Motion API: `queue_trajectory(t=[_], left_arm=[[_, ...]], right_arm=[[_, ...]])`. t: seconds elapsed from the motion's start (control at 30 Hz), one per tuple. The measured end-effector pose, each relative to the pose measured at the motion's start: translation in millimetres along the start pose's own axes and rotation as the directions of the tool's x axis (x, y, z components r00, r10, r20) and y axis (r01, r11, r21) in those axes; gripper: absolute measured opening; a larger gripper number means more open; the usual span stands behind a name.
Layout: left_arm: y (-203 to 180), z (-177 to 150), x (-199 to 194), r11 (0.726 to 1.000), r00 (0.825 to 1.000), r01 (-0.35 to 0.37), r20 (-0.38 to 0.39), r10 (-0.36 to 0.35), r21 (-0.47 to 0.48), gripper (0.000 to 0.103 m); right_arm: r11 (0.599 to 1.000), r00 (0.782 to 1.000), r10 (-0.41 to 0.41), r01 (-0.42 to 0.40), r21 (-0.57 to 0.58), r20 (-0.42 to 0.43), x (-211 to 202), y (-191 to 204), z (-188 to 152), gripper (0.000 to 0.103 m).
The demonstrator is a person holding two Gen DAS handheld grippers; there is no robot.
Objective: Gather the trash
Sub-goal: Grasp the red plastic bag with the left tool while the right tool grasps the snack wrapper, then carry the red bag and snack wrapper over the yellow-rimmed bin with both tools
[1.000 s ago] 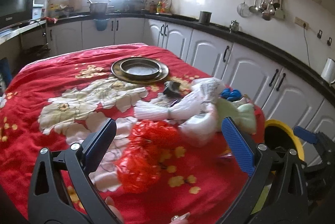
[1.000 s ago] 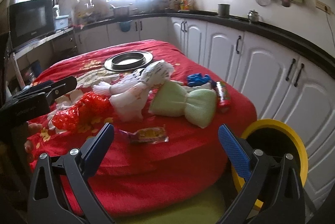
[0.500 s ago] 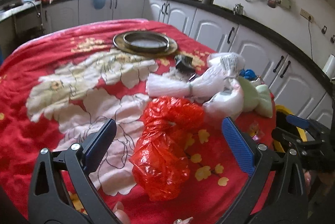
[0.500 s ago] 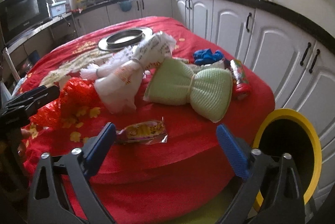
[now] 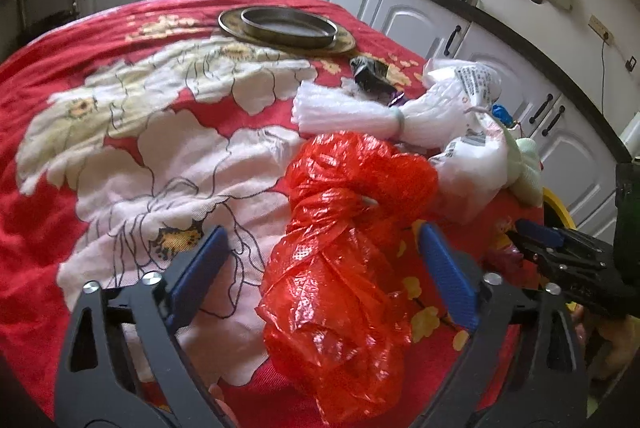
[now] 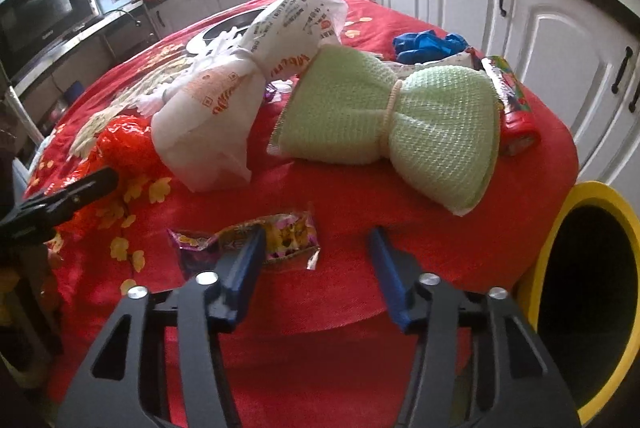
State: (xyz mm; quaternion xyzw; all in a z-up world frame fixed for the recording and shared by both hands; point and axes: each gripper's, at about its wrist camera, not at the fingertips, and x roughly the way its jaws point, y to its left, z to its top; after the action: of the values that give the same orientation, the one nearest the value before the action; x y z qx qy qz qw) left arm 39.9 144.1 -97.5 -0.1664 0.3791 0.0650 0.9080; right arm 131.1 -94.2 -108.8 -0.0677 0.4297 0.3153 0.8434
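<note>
Both grippers have dropped in closer to the red flowered tablecloth [image 5: 60, 212] since a second ago, and the trash now looms large in both views. The left gripper [image 5: 322, 268] has just been closing a touch, but its jaws stand wide and released, straddling the crumpled red plastic bag [image 5: 344, 240] without pressing on it. The right gripper [image 6: 316, 268] has just been closing fast, down to a half-wide gap; nothing sits between its blue pads, so it grasps nothing. The snack wrapper [image 6: 256, 240] lies flat on the cloth, and the left pad of the right gripper overlaps its right part in the picture; whether it touches I cannot tell. Beyond the wrapper lies the tied green mesh bundle [image 6: 384, 116], with the white printed bag [image 6: 240, 88] to its left and the red tube [image 6: 512, 100] touching its right end. The yellow-rimmed bin [image 6: 576, 196] stands off the cloth's right edge.
</note>
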Motion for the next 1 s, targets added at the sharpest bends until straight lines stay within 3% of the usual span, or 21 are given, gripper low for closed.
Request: queue_trajectory(t=[0.13, 0.23, 0.3, 0.37, 0.7, 1.0], left_arm=[[-1.6, -1.2, -0.7, 1.0, 1.0, 0.006, -0.001, -0.006, 0.007, 0.066], [-2.3, -2.0, -0.3, 1.0, 1.0, 0.017, -0.011, -0.017, 0.014, 0.05], [-3.5, -3.5, -1.8, 1.0, 1.0, 0.024, -0.013, -0.024, 0.015, 0.037], [-4.4, -3.6, -4.1, 0.999, 0.999, 0.035, -0.013, -0.035, 0.018, 0.032], [-9.7, 2.2, -36.9, 0.998, 0.996, 0.062, 0.055, -0.063, 0.026, 0.028], [-32.5, 20.4, -77.3, 0.993, 0.983, 0.093, 0.152, -0.103, 0.075, 0.028]], right_arm=[[0.999, 0.999, 0.043, -0.043, -0.007, -0.009, 0.1, 4.2, -1.1, 0.022], [0.997, 0.997, 0.074, -0.074, -0.017, -0.022, 0.2, 8.2, -2.4, 0.013], [0.996, 0.996, 0.088, -0.089, -0.024, -0.024, -1.8, 10.4, -2.6, 0.011], [0.995, 0.995, 0.098, -0.098, -0.029, -0.021, -6.0, 12.7, -2.7, 0.01], [0.992, 0.993, 0.115, -0.114, -0.051, 0.016, -38.0, 15.7, -0.7, 0.006], [0.994, 0.986, 0.092, -0.083, -0.075, 0.137, -87.6, 4.7, 10.4, 0.006]])
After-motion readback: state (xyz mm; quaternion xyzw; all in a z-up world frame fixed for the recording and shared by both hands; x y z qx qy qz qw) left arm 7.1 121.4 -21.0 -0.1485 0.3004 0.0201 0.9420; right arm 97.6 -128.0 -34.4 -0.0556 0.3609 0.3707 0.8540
